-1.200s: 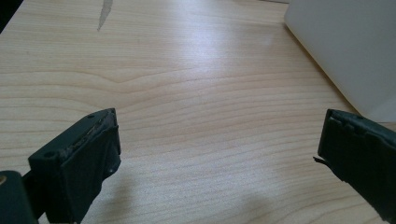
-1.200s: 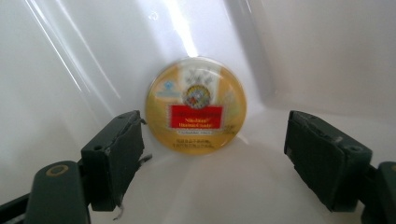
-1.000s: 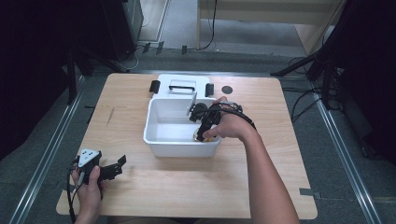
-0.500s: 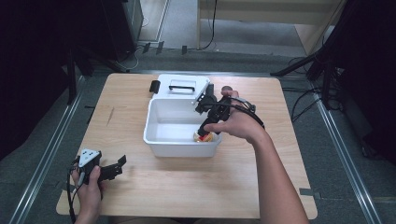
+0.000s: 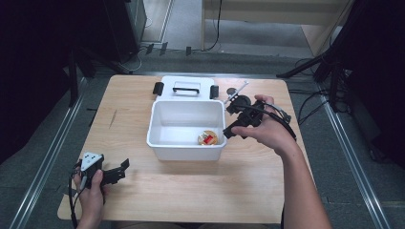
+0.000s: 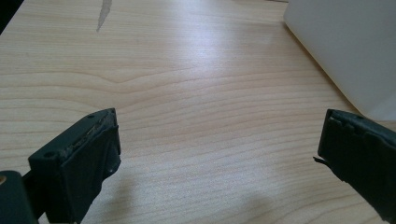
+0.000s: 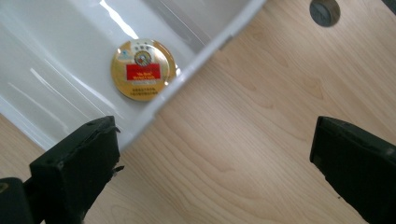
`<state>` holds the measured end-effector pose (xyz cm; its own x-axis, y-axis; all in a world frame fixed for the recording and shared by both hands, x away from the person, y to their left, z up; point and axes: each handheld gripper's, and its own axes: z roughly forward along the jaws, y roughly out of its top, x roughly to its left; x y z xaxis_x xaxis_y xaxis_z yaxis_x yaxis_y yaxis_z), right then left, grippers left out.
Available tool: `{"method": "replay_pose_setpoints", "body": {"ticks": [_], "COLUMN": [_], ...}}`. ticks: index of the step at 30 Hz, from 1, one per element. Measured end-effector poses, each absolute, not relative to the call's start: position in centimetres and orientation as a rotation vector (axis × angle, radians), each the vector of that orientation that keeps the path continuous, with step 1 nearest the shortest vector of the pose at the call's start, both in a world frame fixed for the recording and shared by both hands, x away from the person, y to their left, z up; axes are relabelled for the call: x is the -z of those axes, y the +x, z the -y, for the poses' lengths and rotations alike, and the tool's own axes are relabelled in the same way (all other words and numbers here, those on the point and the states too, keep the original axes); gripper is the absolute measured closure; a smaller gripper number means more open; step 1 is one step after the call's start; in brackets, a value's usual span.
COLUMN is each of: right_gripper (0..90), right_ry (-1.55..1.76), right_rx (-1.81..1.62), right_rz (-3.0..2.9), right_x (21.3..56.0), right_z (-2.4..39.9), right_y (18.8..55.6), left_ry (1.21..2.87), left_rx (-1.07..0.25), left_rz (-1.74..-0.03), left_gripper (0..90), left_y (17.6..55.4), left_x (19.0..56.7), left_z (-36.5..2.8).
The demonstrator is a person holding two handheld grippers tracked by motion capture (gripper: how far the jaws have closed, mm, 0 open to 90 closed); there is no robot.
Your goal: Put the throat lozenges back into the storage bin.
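A white plastic bin (image 5: 186, 149) stands mid-table, and a round gold tin with a red label (image 5: 207, 138) lies flat on its floor near the right wall. My right gripper (image 5: 230, 120) hovers just outside the bin's right rim. In the right gripper view its jaws (image 7: 212, 140) stand wide apart over the bin's rim (image 7: 205, 51) and bare wood, with the gold tin (image 7: 143, 69) lying beyond them. These jaws have just been opening and nothing is between them. My left gripper (image 5: 122, 171) rests at the table's front left, open (image 6: 217, 144) and empty.
The bin's white lid (image 5: 186, 88) with a black handle lies behind the bin. A small dark round part (image 5: 241, 101) sits at the back right, by a thin metal piece. The bin's wall (image 6: 345, 46) shows ahead of the left gripper.
My right gripper has let go of the gold tin inside the bin, risen, and drawn back to the right over the rim. The left hand has stayed put.
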<state>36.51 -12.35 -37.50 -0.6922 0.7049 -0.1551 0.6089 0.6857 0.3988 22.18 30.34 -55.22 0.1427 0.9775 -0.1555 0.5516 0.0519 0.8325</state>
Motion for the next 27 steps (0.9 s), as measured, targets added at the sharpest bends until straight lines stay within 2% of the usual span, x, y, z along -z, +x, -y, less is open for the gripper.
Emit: {"method": "replay_pose_setpoints", "body": {"ticks": [27], "right_gripper": [1.6], "right_ry": [1.327], "right_rx": [-0.432], "right_rz": [-2.502], "right_x": [42.1], "right_z": [23.1], "right_y": [33.4], "left_ry": [1.606], "left_rx": [-0.666], "left_rz": [-1.513], "left_gripper": [0.0], "left_y": [22.1], "left_x": [55.2], "left_z": [-30.3]}}
